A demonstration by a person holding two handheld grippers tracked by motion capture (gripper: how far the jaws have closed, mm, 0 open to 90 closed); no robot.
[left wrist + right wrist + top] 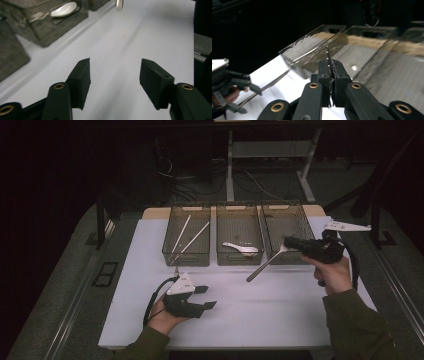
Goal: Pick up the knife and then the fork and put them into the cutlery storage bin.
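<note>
Fork (265, 265) sits clamped in the right gripper (290, 241) (handle hanging low); left gripper (206, 297) jaws parted, empty.

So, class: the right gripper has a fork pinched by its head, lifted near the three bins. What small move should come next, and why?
Probably carry the fork over the right bin and lower it in. The right gripper already hangs at that bin's front wall, jaws shut on the fork; the bin looks bare, while the others hold chopsticks and a spoon.
</note>
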